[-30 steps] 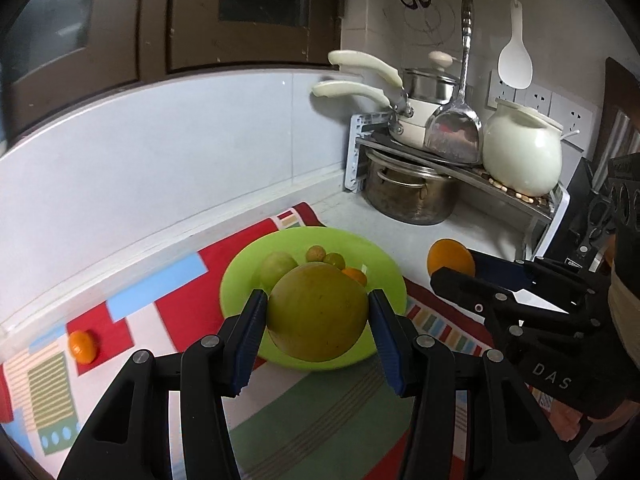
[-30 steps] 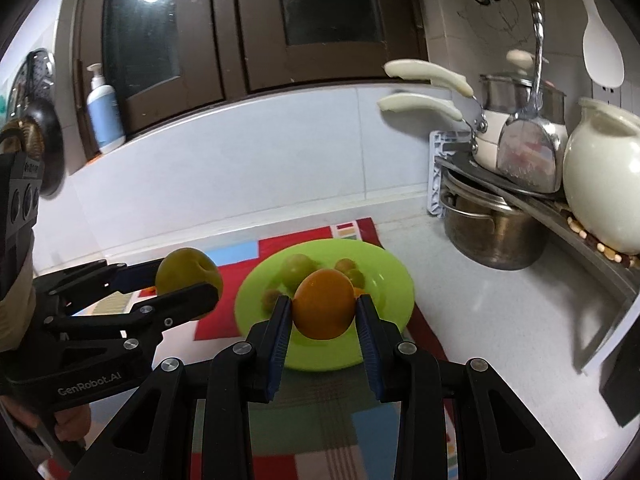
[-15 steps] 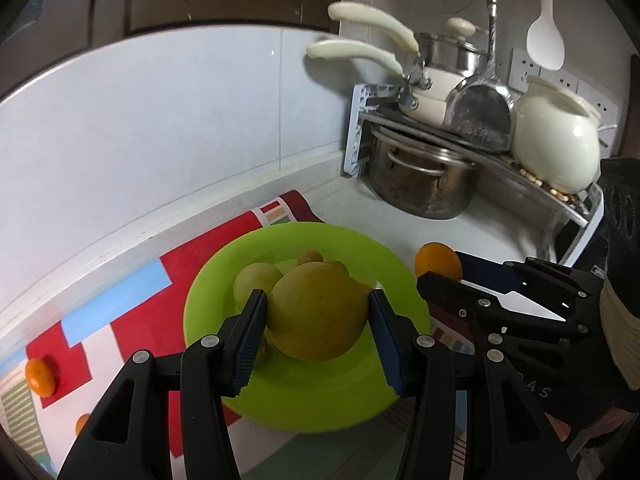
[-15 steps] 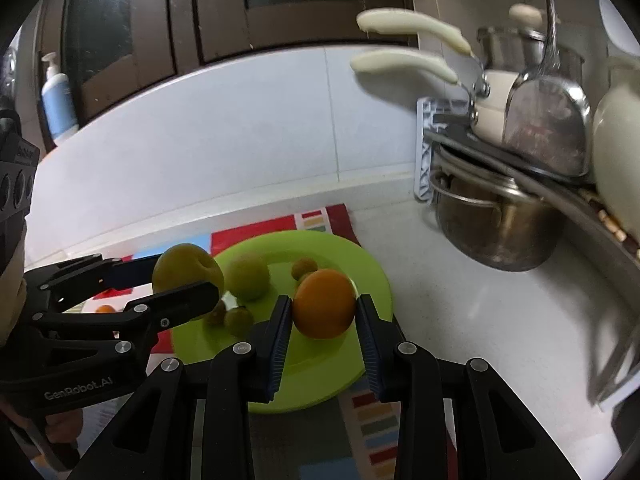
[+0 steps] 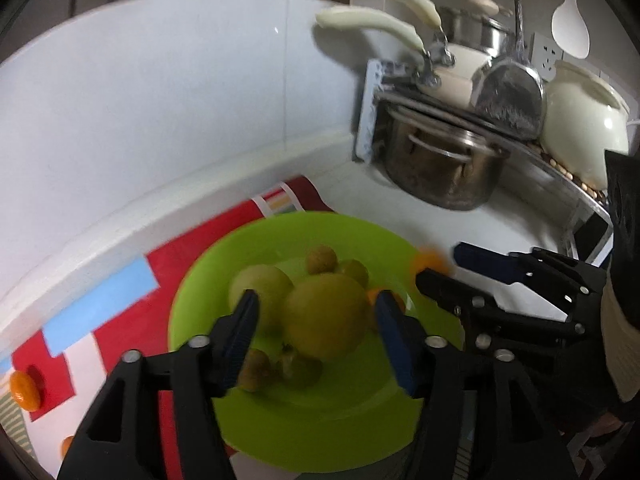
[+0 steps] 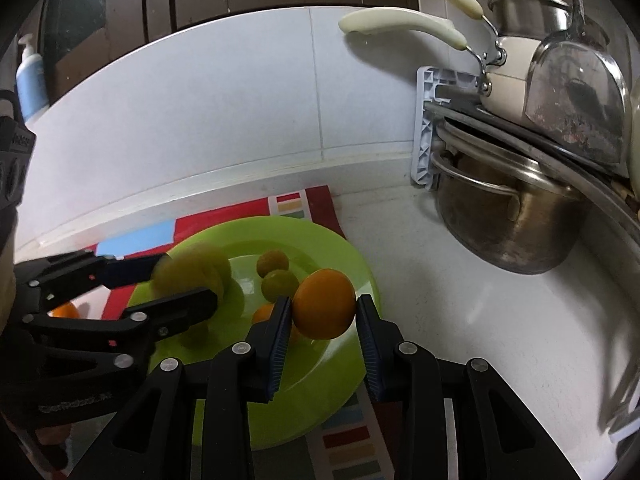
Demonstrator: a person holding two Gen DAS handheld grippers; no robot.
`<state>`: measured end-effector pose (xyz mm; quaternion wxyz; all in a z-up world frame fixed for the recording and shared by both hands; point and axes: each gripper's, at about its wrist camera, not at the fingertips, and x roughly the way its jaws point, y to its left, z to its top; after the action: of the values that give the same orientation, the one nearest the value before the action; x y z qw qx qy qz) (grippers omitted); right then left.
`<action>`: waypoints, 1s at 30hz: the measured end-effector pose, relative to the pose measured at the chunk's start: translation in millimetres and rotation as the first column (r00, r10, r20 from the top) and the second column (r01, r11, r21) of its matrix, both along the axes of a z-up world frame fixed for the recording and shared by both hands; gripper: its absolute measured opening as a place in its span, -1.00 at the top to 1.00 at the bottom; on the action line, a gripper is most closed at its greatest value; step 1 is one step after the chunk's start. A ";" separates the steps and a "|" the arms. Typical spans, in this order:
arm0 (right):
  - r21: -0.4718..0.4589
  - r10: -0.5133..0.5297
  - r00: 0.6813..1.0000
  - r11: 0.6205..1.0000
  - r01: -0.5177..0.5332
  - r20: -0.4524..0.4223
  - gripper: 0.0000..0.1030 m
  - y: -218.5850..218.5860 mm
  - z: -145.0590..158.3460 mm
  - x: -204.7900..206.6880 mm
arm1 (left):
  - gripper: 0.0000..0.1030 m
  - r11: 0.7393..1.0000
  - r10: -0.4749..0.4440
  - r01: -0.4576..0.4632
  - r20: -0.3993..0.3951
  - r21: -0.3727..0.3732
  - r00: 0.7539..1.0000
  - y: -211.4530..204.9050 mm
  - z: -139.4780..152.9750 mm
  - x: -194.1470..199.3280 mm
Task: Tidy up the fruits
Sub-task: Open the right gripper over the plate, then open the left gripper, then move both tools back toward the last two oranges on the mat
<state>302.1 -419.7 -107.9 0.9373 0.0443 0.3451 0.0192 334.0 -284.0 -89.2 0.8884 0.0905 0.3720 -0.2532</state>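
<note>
Green plastic, the plate (image 5: 192,312) sat on the patterned mat (image 5: 120,292) as the collecting point, already holding small fruits. Over it the left gripper (image 5: 316,320) had its jaws apart around the blurred pear (image 5: 324,316), apparently releasing it; the right gripper (image 6: 322,332) looked opened beside its orange (image 6: 324,304).

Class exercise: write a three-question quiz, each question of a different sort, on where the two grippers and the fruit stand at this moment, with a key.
1. True or false: the left gripper is open around the large yellow-green fruit.
2. Which fruit sits between the fingers of the right gripper? A) the orange B) a banana C) a red apple
3. Fill in: both grippers hover over the green ____.

Key: 1 true; 2 A; 3 plate.
</note>
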 end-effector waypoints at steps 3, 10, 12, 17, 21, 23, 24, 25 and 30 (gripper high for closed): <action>-0.064 -0.031 0.999 0.997 0.033 0.035 -0.01 7.8 5.6 -7.5 | -0.24 1.000 0.007 -0.008 0.038 0.016 0.999 7.7 8.8 -8.0; -0.030 -0.040 0.997 0.999 0.042 0.062 -0.07 14.8 25.1 -33.2 | -0.36 0.998 0.061 -0.063 0.084 0.017 0.995 33.8 29.8 -35.3; -0.025 -0.051 0.996 0.998 0.053 0.069 -0.08 16.6 31.4 -41.2 | -0.45 0.997 0.076 -0.077 0.097 0.011 0.992 40.9 37.6 -44.4; -0.038 -0.056 0.991 0.997 0.061 0.118 -0.21 26.3 55.2 -67.1 | -0.56 0.995 0.095 -0.099 0.156 0.014 0.983 55.2 60.0 -68.7; -0.049 -0.054 0.985 0.997 0.063 0.165 -0.35 37.4 75.9 -89.2 | -0.62 0.992 0.123 -0.125 0.186 -0.004 0.975 67.7 78.0 -86.2; -0.057 -0.051 0.982 0.996 0.062 0.180 -0.40 42.6 83.0 -97.1 | -0.64 0.990 0.139 -0.139 0.204 -0.011 0.969 73.4 84.6 -94.6; -0.058 -0.050 0.981 0.996 0.062 0.185 -0.43 45.6 86.0 -101.4 | -0.67 0.989 0.146 -0.146 0.208 -0.014 0.967 76.5 87.0 -98.1; -0.053 -0.049 0.980 0.997 0.060 0.190 -0.45 48.6 89.1 -105.9 | -0.68 0.988 0.155 -0.154 0.211 -0.021 0.965 81.3 89.9 -103.3; -0.029 -0.036 0.979 0.999 0.043 0.199 -0.52 63.0 96.6 -125.4 | -0.81 0.979 0.205 -0.200 0.240 -0.046 0.949 106.4 99.3 -132.2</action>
<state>176.7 -356.7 -11.2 0.9679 0.0336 0.2490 -0.0008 201.9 -177.7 10.1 0.9495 0.0728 0.2650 -0.1515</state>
